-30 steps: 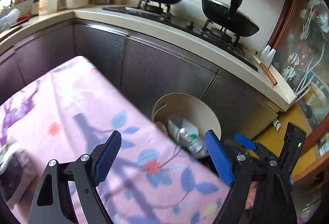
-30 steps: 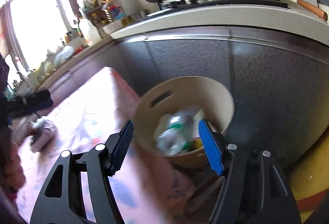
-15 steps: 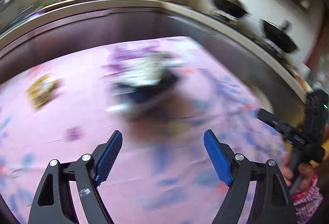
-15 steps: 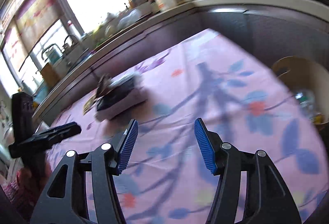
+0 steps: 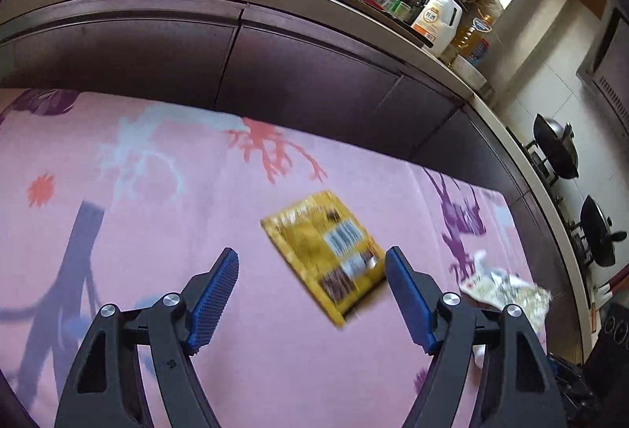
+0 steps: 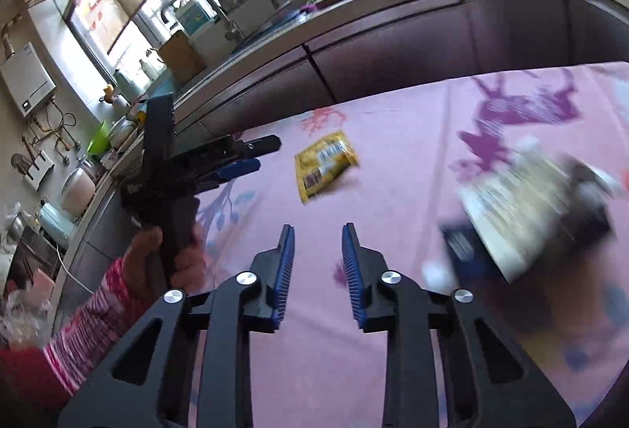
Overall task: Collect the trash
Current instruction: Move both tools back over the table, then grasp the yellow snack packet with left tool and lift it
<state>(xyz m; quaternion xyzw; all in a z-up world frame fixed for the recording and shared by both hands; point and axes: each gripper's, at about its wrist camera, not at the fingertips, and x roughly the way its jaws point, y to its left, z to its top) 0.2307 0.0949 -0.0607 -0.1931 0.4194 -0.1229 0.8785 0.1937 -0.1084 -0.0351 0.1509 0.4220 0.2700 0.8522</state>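
A flat yellow snack wrapper [image 5: 326,255] lies on the pink flowered cloth [image 5: 157,192]. My left gripper [image 5: 312,262] hovers over the wrapper's near end; its jaws are wide and closing, and the pads do not touch it. A crumpled white wrapper [image 5: 507,290] lies to its right. In the right wrist view the yellow wrapper [image 6: 324,164] sits ahead of my right gripper [image 6: 318,231], whose jaws are closing with a narrow gap and nothing between them. A blurred white and dark blue package [image 6: 530,215] lies at the right. The left gripper [image 6: 251,154] is held by a hand [image 6: 184,255].
Dark cabinet fronts [image 5: 275,74] run close behind the cloth under a pale counter crowded with bottles and a white jug [image 5: 438,19]. Two black woks [image 5: 558,152] sit on the stove at right. A sink and taps [image 6: 236,15] stand under the window.
Both views have swung away from the beige bin to the pink cloth. The yellow wrapper now lies before the left gripper. The right jaws have narrowed a lot.
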